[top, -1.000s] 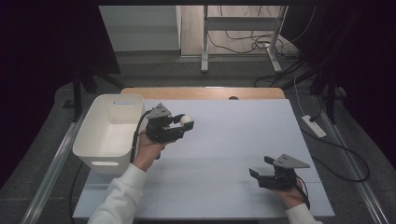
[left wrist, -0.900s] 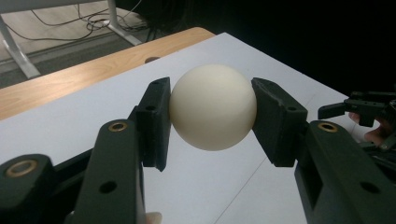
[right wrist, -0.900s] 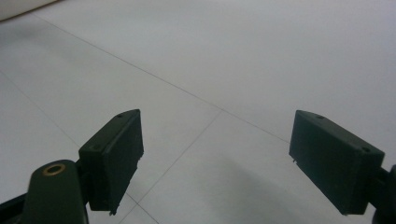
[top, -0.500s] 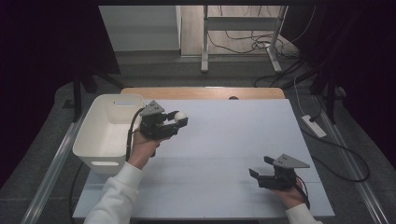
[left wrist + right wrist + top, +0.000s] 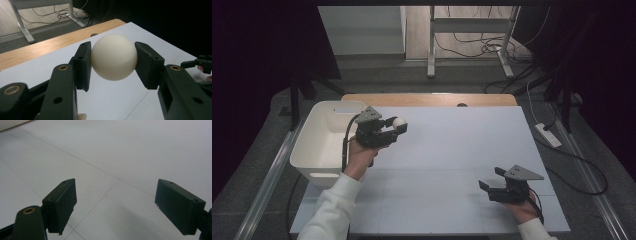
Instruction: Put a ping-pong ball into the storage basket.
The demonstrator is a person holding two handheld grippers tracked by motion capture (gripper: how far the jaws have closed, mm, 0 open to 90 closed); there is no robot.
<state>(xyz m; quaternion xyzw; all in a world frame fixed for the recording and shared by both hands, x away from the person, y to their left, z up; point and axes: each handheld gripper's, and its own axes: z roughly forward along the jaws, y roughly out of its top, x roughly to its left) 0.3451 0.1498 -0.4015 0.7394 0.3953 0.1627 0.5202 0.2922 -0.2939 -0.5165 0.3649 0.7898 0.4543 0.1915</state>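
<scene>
Between left gripper (image 5: 113, 58) pads: white ball (image 5: 113, 57), clamped both sides.

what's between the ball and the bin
Bare white table and the left tongs gripping the ball, just right of the bin, in the high view.

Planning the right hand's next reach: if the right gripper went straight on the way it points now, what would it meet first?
Probably nothing soon: the right gripper, jaws open and empty, points low across the bare white table top. No object shows ahead, though it might graze the surface; depth is unclear.
</scene>
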